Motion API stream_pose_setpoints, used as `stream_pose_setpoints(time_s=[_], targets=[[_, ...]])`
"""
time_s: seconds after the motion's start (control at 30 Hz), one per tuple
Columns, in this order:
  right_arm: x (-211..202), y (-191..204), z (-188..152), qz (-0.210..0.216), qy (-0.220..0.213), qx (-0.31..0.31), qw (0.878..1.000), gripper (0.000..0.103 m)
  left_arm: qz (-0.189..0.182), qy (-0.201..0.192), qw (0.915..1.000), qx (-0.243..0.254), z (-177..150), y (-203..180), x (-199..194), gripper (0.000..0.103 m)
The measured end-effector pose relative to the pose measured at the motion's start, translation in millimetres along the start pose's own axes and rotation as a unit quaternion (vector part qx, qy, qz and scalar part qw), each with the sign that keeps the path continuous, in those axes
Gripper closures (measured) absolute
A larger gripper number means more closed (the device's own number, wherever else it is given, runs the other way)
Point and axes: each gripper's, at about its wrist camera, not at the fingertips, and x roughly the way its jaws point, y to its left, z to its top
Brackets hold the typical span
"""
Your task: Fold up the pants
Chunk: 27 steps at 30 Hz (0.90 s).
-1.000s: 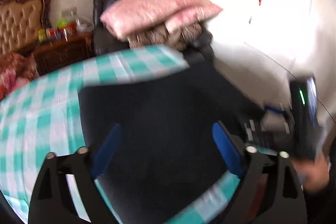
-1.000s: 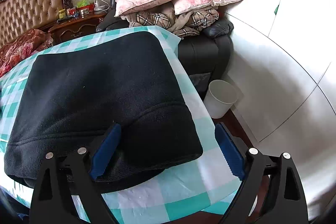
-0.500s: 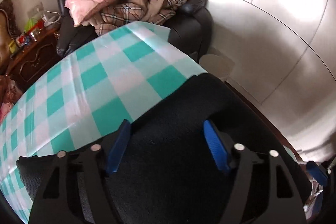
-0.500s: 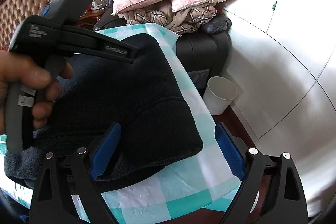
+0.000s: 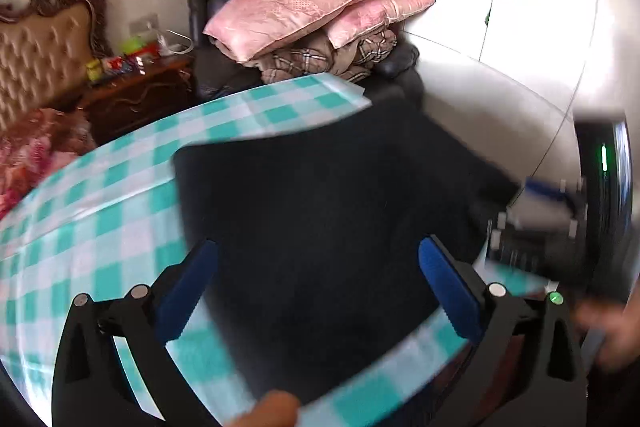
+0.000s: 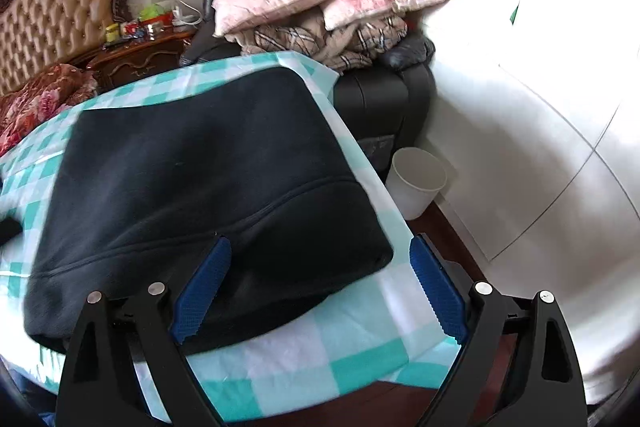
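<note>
The pants point(image 6: 200, 179) lie folded into a thick dark block on the checked cloth point(image 6: 320, 355), straight ahead of both grippers. The right gripper point(image 6: 320, 283) hangs with its jaws wide apart and nothing between them; its left pad point(image 6: 202, 291) sits over the near edge of the pants, and its right pad point(image 6: 436, 291) is past the cloth's edge. A white bin point(image 6: 416, 183) stands on the floor ahead to its right. The left gripper point(image 5: 316, 291) is also spread wide and empty, with the pants point(image 5: 320, 211) filling the gap between its blue pads. To its right the other gripper point(image 5: 600, 207) shows blurred. Pink pillows point(image 5: 312, 3) sit stacked on a chair beyond the cloth.
</note>
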Motion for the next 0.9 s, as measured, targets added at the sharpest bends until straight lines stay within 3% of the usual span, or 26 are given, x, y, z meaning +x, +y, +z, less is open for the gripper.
stream_pose_setpoints(time_s=[0.17,0.27,0.4,0.9], targets=[[-33.4,12.5,-5.9,0.001,-0.017,-0.013,1.0,0.016,-0.021,0.008,0.999,-0.039,-20.6,8.7,-19.1,0.002],[-46.7,17.4,-6.7,-0.005,-0.023,-0.014,1.0,0.016,0.012,-0.009,0.999,-0.043,-15.7,10.7,-31.0,0.002],[-54.9,16.3,-5.9,-0.008,-0.028,-0.008,1.0,0.016,0.002,-0.013,0.998,-0.062,-10.9,19.9,-34.7,0.002],[-52.8,7.5,-6.6,-0.009,-0.024,0.001,1.0,0.016,-0.008,-0.007,0.9986,-0.051,-11.6,8.0,-30.3,0.002]])
